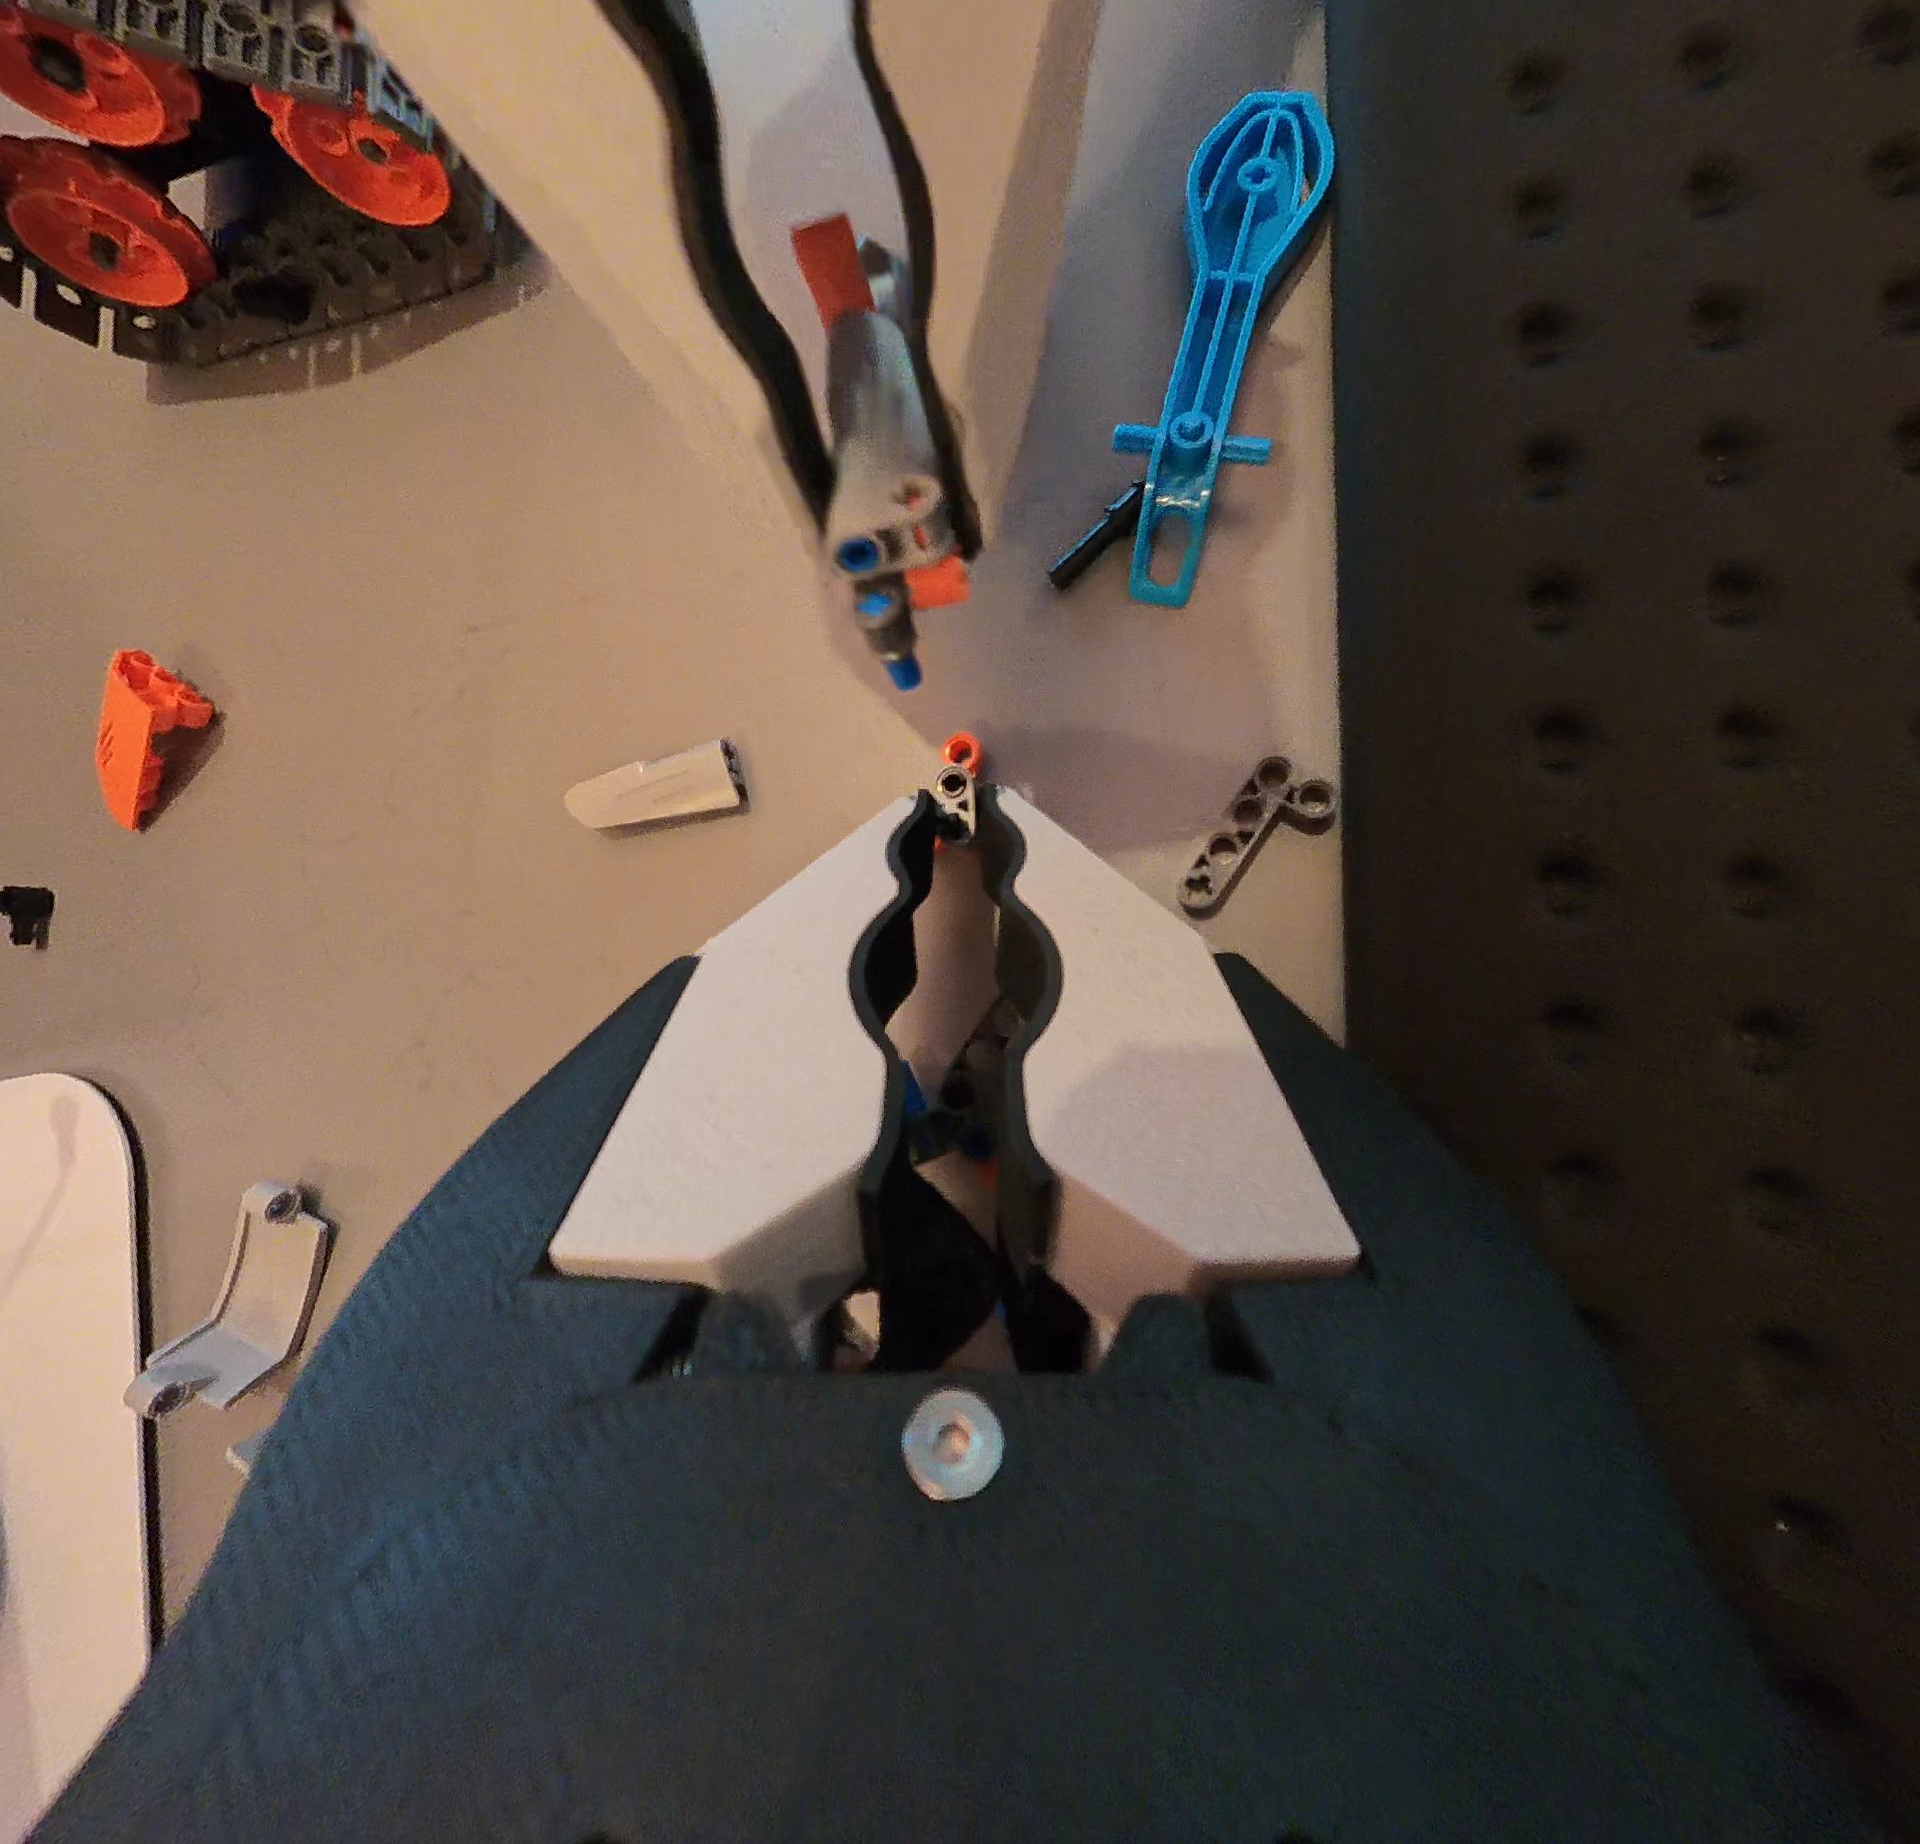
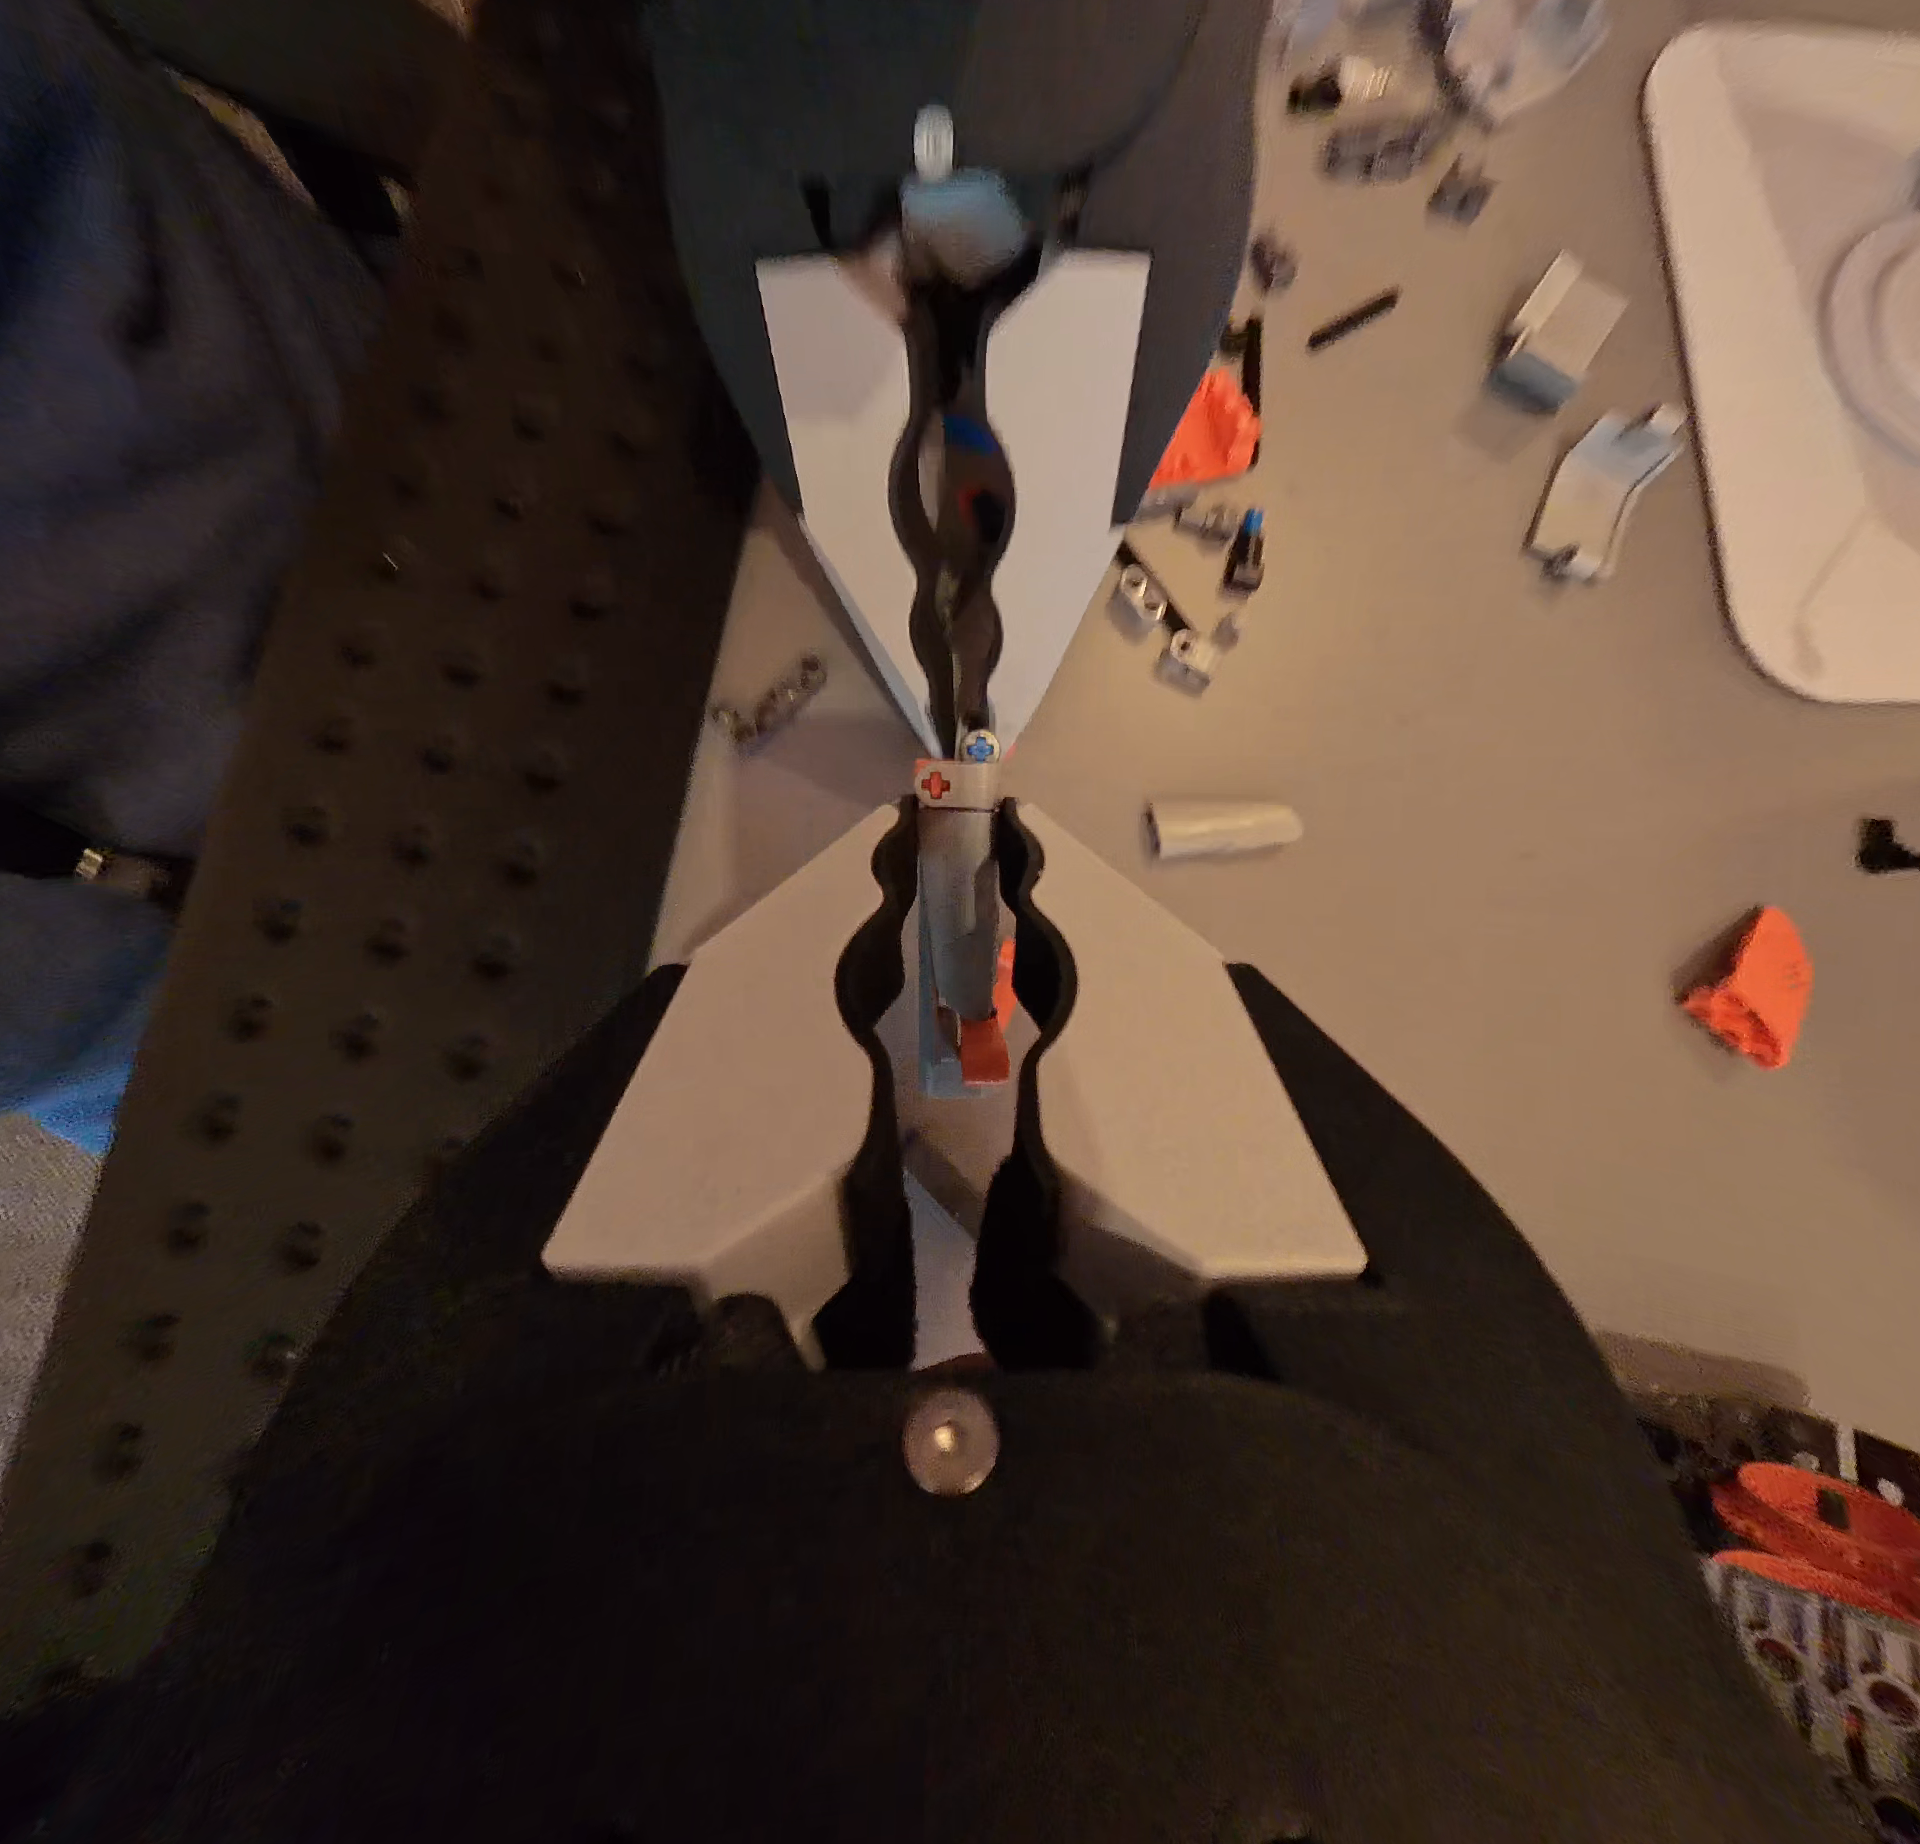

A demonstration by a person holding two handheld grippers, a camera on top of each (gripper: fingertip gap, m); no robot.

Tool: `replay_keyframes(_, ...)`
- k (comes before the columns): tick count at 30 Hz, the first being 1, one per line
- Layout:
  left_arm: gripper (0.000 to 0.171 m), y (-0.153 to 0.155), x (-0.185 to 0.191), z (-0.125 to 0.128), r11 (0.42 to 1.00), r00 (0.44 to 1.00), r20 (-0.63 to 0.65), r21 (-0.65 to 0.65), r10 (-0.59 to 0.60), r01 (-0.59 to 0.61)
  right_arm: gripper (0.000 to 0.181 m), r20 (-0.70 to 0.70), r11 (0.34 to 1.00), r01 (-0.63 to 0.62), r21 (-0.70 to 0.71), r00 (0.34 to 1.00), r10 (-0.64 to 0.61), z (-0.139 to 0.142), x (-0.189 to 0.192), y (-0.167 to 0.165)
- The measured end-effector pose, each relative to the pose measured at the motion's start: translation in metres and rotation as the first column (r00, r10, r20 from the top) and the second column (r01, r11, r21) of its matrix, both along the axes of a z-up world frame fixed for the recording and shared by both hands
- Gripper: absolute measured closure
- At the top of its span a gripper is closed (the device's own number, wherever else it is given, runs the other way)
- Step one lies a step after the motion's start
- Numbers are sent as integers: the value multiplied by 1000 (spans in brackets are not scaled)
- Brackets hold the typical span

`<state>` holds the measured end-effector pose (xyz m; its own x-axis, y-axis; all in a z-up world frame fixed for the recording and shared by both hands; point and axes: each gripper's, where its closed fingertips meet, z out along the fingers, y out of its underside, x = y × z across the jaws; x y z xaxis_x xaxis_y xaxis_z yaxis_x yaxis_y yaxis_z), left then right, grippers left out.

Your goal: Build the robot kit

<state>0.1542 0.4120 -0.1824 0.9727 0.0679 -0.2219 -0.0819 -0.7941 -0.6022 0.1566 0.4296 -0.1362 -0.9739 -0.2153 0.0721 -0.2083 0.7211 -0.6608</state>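
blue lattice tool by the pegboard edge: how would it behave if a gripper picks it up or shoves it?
The blue lattice tool looks like thin openwork plastic, so probably light and fairly stiff, perhaps flexing a little along its narrow shaft. It lies flat on the table, so it should slide rather than roll. A push may also drag the black pin touching its lower end.

Dim, warm light; soft shadows, wide-angle edge distortion, right view blurred.

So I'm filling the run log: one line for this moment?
left tool: shut on small grey piece | right tool: shut on grey assembly | tips facing, nearly touching | above table
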Motion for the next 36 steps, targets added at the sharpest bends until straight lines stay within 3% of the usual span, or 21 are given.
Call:
replay_keyframes(3, 165, -1, 1, 0, 1000, 1000, 4, 12, -11, 11, 168, -11, 996, 11, 86, 1000, -10, -26, 4, 2)
replay_keyframes(8, 165, -1, 2, 0, 999, 1000, -1, 21, -24, 24, 169, -52, 988, 21, 150, 999, -13, -40, 2, 0)
replay_keyframes(20, 165, 0, 2, 0, 999, 1000, 11, 46, -21, 20, 169, -111, 982, 11, 191, 994, 10, -38, 2, -4)
replay_keyframes(36, 165, 2, 1, 0, 999, 1000, 4, 52, -11, 10, 169, -177, 934, 0, 358, 982, 68, -44, 0, 2)
